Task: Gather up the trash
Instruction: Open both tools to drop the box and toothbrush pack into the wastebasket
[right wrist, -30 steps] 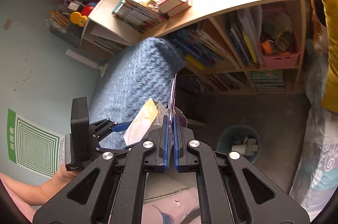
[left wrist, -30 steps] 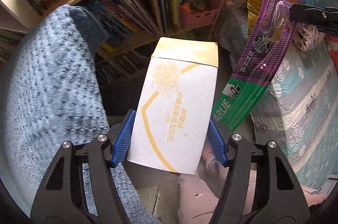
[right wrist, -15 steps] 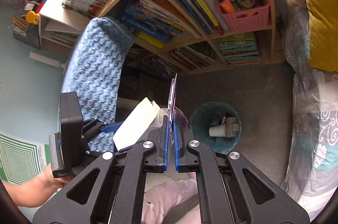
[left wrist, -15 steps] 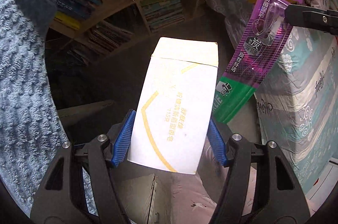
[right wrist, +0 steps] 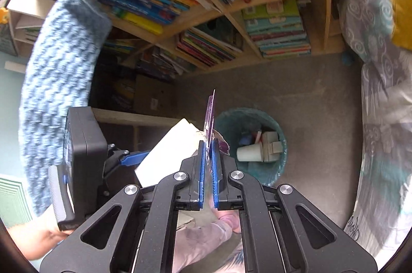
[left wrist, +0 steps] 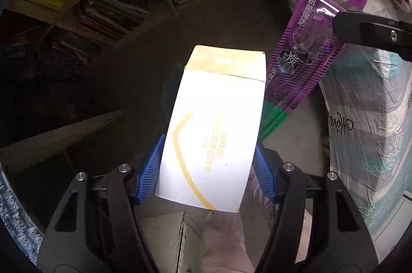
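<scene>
Left tool (left wrist: pixel 208 170) pinching a white box (left wrist: pixel 213 129) by its sides, blue pads (left wrist: pixel 150 170) flat against both edges, box standing out ahead along the fingers. Right tool (right wrist: pixel 208 165) with jaws just starting to part, a purple toothbrush pack (right wrist: pixel 210 113) edge-on between them, pads close on either side; whether touching, cannot tell. Seen from the left, pack (left wrist: pixel 314 33) slanting up beside the box. Ahead of the right tool and below, a teal bin (right wrist: pixel 282 144) on the floor, a paper cup (right wrist: pixel 248 153) and scraps inside. Beyond, bookshelves (right wrist: pixel 206 23); right of the tools, a bed (right wrist: pixel 381 118).
</scene>
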`<state>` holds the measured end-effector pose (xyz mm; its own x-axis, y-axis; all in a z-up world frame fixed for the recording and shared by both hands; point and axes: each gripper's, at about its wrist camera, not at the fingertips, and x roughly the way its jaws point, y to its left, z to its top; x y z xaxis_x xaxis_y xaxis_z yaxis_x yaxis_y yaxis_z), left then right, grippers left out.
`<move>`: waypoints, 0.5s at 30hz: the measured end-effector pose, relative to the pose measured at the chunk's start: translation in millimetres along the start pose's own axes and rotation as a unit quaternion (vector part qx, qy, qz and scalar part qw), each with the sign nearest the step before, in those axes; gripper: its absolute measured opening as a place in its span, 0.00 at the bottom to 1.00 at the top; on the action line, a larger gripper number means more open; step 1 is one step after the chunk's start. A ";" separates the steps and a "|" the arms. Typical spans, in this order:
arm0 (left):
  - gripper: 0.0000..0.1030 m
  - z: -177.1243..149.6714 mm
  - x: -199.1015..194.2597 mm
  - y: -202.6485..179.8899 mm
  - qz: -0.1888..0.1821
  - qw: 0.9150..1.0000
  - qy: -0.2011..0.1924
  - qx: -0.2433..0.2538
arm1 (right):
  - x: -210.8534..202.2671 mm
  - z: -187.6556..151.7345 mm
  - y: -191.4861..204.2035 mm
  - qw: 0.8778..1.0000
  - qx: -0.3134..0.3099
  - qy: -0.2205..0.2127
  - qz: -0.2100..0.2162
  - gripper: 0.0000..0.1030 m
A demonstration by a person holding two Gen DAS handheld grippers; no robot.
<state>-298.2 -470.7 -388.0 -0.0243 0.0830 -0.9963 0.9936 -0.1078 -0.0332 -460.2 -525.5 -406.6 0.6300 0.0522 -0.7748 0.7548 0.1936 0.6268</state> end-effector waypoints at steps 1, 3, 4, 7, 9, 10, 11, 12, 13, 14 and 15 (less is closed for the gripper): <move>0.62 0.6 8.8 0.4 0.004 1.000 0.006 -0.001 | 7.9 -0.8 -4.1 1.000 0.007 0.005 0.004 0.08; 0.64 0.6 22.7 0.5 0.001 1.000 0.018 -0.002 | 18.7 -2.8 -10.0 1.000 0.021 0.015 0.015 0.31; 0.70 0.2 27.7 -0.1 0.003 1.000 0.021 -0.003 | 21.1 -4.1 -11.5 0.999 0.025 0.016 0.018 0.45; 0.86 -3.8 32.3 -2.5 0.010 1.000 0.023 0.003 | 21.7 -7.7 -13.9 0.999 0.027 0.011 0.021 0.58; 0.86 -6.4 33.6 -3.7 0.008 1.000 0.024 0.007 | 18.8 -8.6 -14.7 0.999 0.028 0.011 0.021 0.58; 0.87 -6.1 35.7 -3.1 0.007 1.000 0.026 0.006 | 17.5 -9.1 -15.3 0.999 0.029 0.010 0.021 0.58; 0.87 -6.6 36.2 -3.2 0.006 1.000 0.028 0.005 | 15.4 -9.8 -16.9 0.999 0.031 0.009 0.021 0.58; 0.88 -6.7 37.6 -3.0 0.006 1.000 0.029 0.004 | 14.0 -9.9 -17.8 0.999 0.032 0.009 0.022 0.58; 0.88 -6.4 38.2 -2.1 0.007 1.000 0.031 0.002 | 12.6 -10.0 -18.7 0.999 0.034 0.009 0.022 0.58; 0.89 -6.7 38.5 -1.5 0.005 1.000 0.031 0.001 | 10.9 -10.2 -19.8 0.999 0.035 0.008 0.020 0.58; 0.89 -6.8 38.5 -1.0 0.003 1.000 0.030 0.000 | 8.8 -11.2 -21.1 0.999 0.036 0.006 0.022 0.58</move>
<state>-299.4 -460.7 -425.8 -0.0116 0.1422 -0.9898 0.9938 -0.1078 -0.0271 -472.6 -518.1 -427.5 0.6611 0.0708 -0.7470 0.7377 0.1203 0.6643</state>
